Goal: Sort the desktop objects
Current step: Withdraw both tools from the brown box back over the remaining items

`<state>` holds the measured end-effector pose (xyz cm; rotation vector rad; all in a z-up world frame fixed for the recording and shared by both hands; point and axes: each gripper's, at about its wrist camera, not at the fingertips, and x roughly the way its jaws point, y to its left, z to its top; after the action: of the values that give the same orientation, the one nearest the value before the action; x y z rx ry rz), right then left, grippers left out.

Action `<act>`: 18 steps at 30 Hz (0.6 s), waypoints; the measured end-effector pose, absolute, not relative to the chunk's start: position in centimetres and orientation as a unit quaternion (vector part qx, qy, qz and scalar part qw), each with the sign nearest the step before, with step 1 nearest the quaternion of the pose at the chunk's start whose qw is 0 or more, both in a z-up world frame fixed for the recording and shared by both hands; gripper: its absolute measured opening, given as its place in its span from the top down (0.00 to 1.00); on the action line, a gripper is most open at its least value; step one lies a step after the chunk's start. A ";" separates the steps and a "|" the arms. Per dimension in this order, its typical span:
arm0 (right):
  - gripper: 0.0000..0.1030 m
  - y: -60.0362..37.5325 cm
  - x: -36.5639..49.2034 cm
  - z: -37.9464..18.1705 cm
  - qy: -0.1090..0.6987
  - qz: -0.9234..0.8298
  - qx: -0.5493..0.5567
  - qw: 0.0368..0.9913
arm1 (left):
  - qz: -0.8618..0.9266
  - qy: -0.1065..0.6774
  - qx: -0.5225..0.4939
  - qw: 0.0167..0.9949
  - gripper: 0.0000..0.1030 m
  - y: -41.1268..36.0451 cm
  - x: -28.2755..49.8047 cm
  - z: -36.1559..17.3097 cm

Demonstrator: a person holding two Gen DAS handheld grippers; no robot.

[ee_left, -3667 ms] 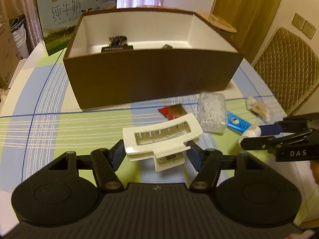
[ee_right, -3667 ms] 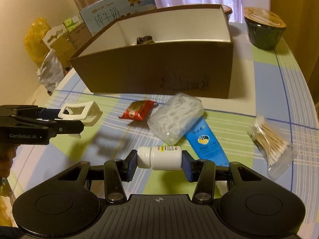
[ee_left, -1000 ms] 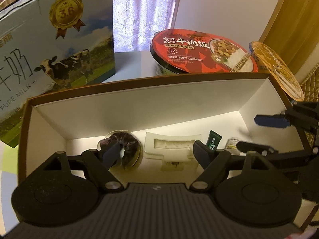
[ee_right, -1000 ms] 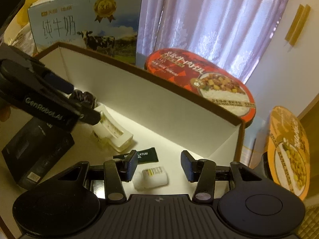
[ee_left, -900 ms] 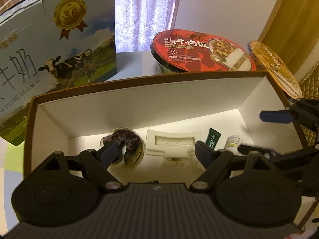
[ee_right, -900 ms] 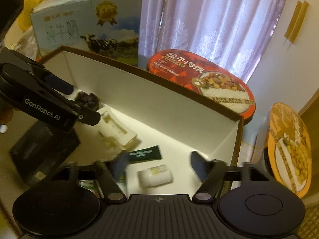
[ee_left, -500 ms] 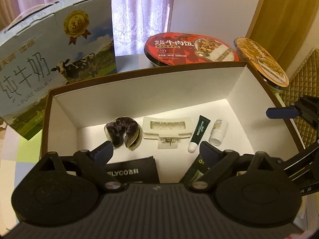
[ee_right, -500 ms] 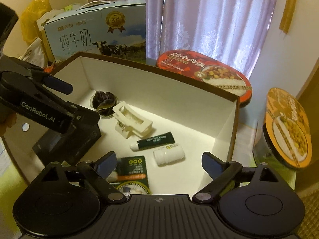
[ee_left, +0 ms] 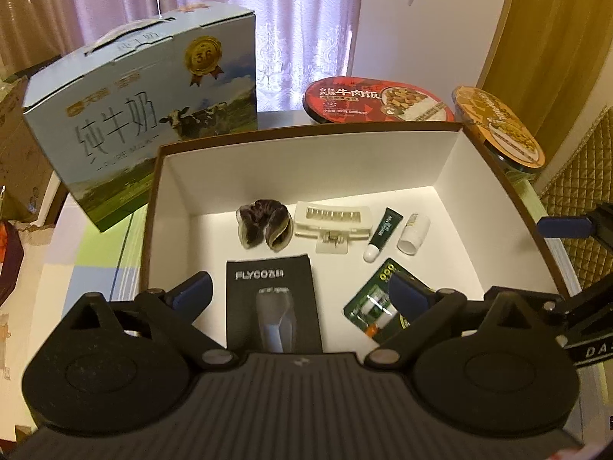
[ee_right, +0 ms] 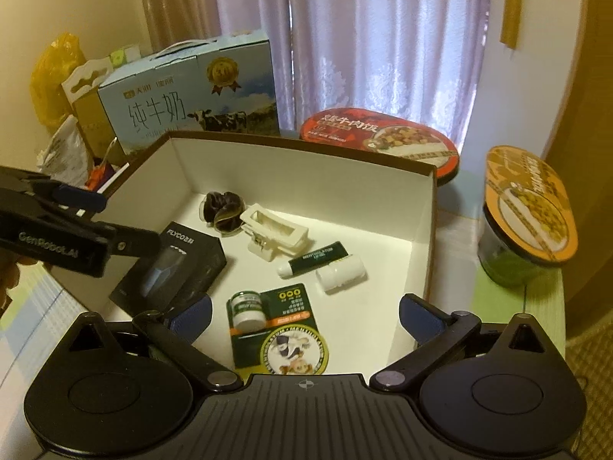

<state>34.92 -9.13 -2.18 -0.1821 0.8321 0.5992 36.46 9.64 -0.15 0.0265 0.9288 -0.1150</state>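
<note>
Jaws of the left gripper (ee_left: 300, 294) and right gripper (ee_right: 304, 312) are opening wide, empty, above the brown box (ee_left: 509, 188), where the white hair clip (ee_left: 333, 219) and white bottle (ee_left: 413, 233) lie.

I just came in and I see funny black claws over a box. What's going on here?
Someone is tidying small things into the brown box. The left claw and right claw hang over it with nothing between their jaws, which are opening. The white clip and the little white bottle already lie inside, next to a green tube and a black shaver box.
</note>
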 end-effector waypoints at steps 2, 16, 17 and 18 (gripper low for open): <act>0.02 -9.4 34.1 -1.8 0.396 0.282 -0.082 0.870 | -0.052 0.446 0.010 0.893 0.06 9.6 35.4 0.3; 0.02 -11.3 27.5 0.7 0.370 0.259 -0.053 0.891 | -0.029 0.441 -0.019 0.897 0.06 8.9 27.5 2.7; 0.02 -11.5 27.0 0.9 0.368 0.260 -0.053 0.892 | -0.028 0.440 -0.018 0.898 0.06 8.8 26.9 2.9; 0.02 -11.6 26.5 1.1 0.365 0.259 -0.052 0.893 | -0.027 0.438 -0.017 0.898 0.06 8.7 26.4 3.0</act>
<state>26.52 -11.59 1.10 -0.1078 0.7576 0.5382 26.42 8.72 3.01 -0.0357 0.9074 -0.0565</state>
